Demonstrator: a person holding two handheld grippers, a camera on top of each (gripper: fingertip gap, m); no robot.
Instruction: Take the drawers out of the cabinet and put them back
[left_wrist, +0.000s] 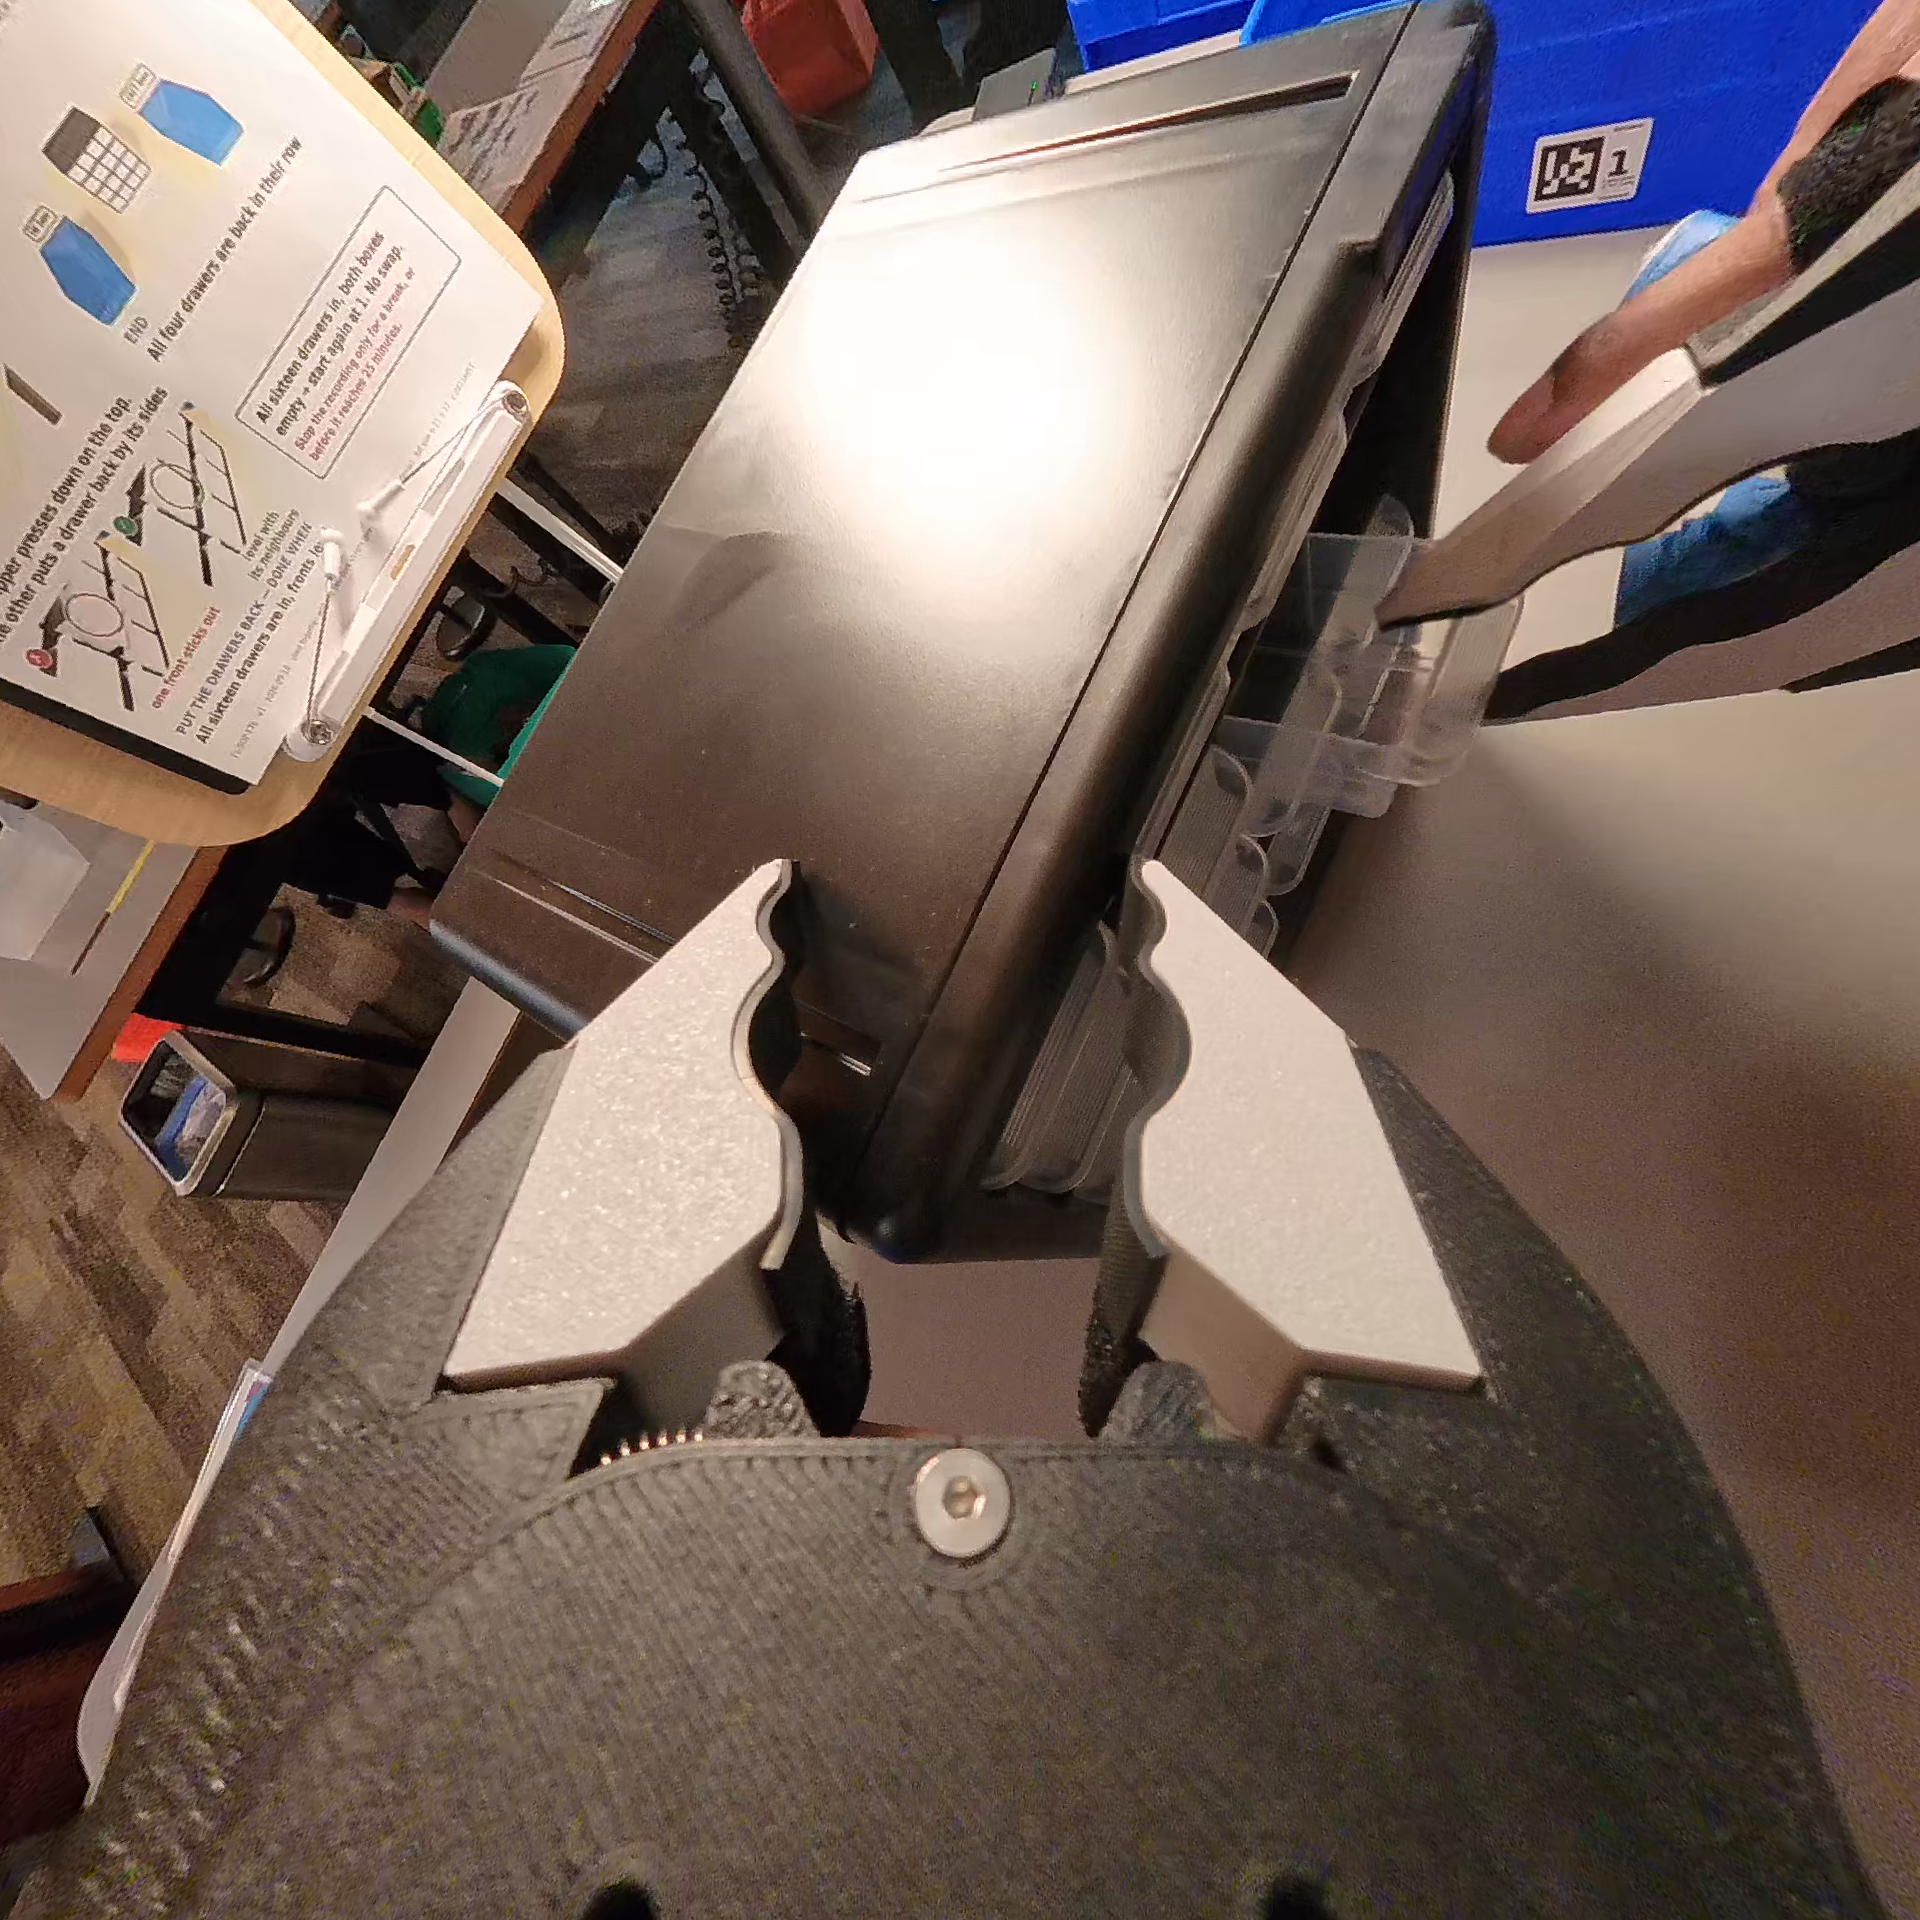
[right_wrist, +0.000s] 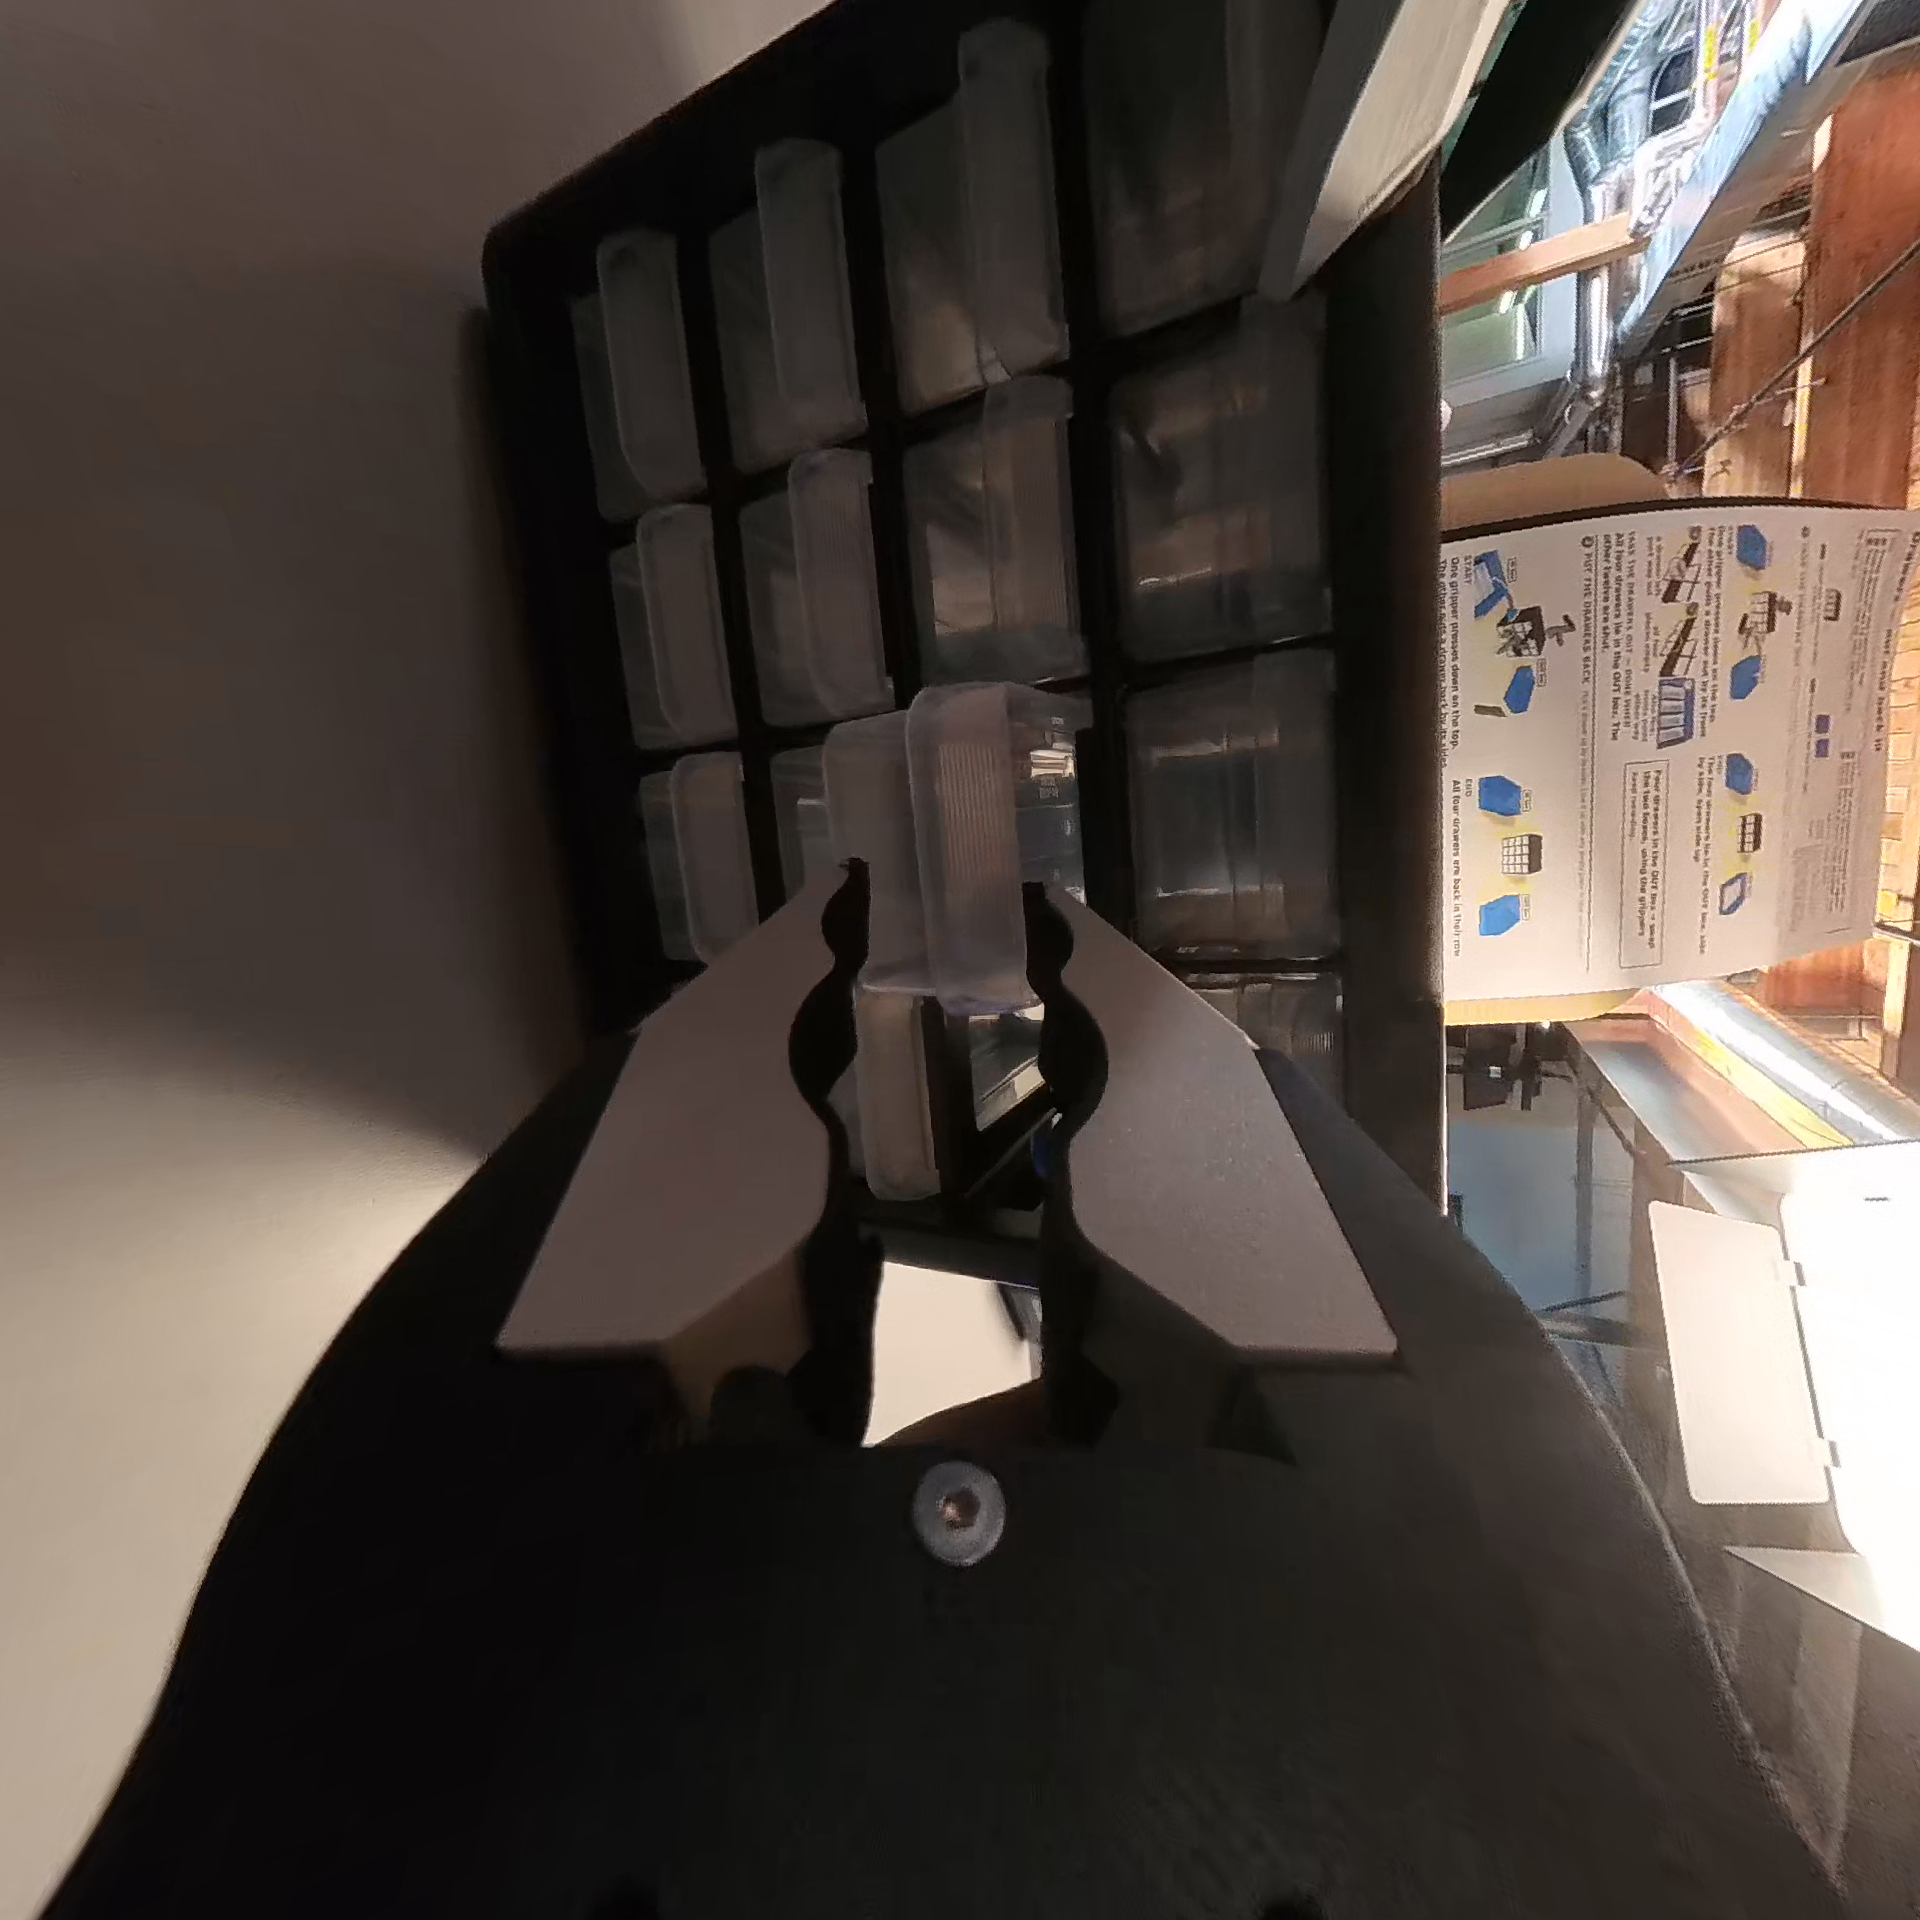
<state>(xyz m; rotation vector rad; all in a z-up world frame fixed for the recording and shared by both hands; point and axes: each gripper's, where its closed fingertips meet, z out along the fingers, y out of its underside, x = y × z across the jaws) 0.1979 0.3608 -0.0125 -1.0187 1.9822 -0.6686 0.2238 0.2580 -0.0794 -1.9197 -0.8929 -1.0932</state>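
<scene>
Your right tongs are closed on the front of a clear drawer, with one finger on each side of its handle. That drawer sticks out a little way from the black cabinet, in the second row from the top. The other clear drawers sit pushed into their slots all around it. Your left tongs are wide apart and hold nothing. They sit over the near corner of the cabinet's flat black top, and one finger hangs down by the cabinet's front. From the left side you can see your right tongs reaching in to the drawer that sticks out. The cabinet stands on a grey table. A white sheet with pictures stands on a board behind the cabinet. A blue bin sits far back on the table.
</scene>
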